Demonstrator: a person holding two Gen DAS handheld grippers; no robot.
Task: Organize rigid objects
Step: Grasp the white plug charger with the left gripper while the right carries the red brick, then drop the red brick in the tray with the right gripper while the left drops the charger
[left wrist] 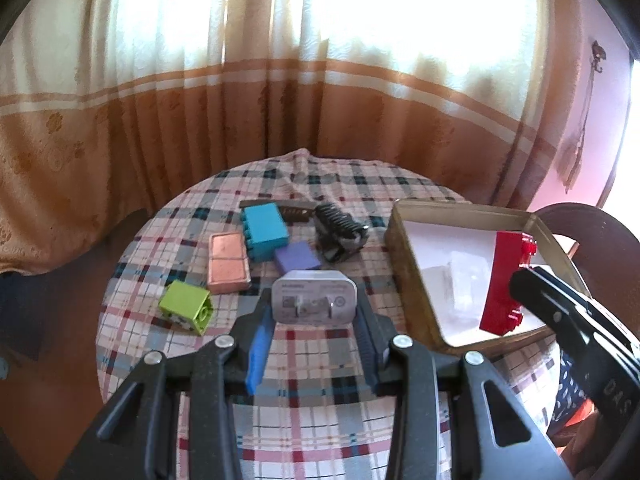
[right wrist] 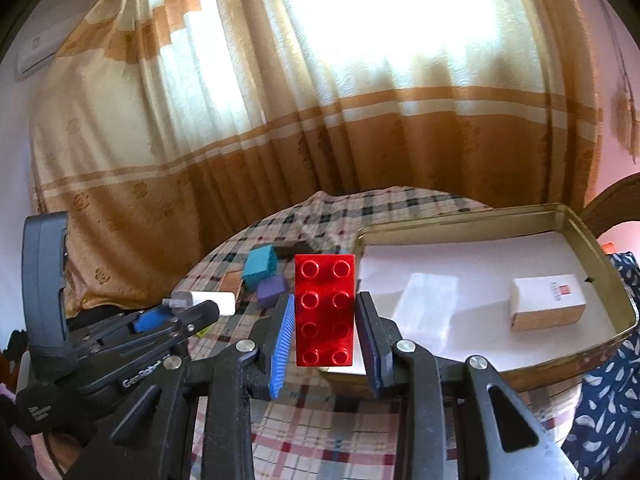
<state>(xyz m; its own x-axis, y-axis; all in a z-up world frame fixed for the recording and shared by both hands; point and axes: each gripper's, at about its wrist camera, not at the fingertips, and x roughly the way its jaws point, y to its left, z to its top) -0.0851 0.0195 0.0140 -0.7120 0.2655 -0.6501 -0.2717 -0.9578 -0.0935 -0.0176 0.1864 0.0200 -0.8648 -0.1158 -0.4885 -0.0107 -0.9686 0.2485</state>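
My left gripper [left wrist: 314,304] is shut on a white plug charger [left wrist: 314,300], held above the plaid table [left wrist: 304,364]; it also shows in the right wrist view [right wrist: 208,302]. My right gripper [right wrist: 325,312] is shut on a red studded brick [right wrist: 325,310], held upright at the near left corner of the gold tin tray [right wrist: 600,344]. The brick also shows in the left wrist view [left wrist: 505,280] over the tray [left wrist: 404,264]. On the table lie a teal brick [left wrist: 264,230], a purple block [left wrist: 298,258], a copper case [left wrist: 227,262], a green brick [left wrist: 186,306] and a black comb piece [left wrist: 338,230].
The tray holds a clear plastic box [right wrist: 426,306] and a white and cork box [right wrist: 546,306]. A brown comb [left wrist: 294,210] lies at the back of the table. Curtains hang behind the table. A wooden chair back [left wrist: 592,220] stands at the right.
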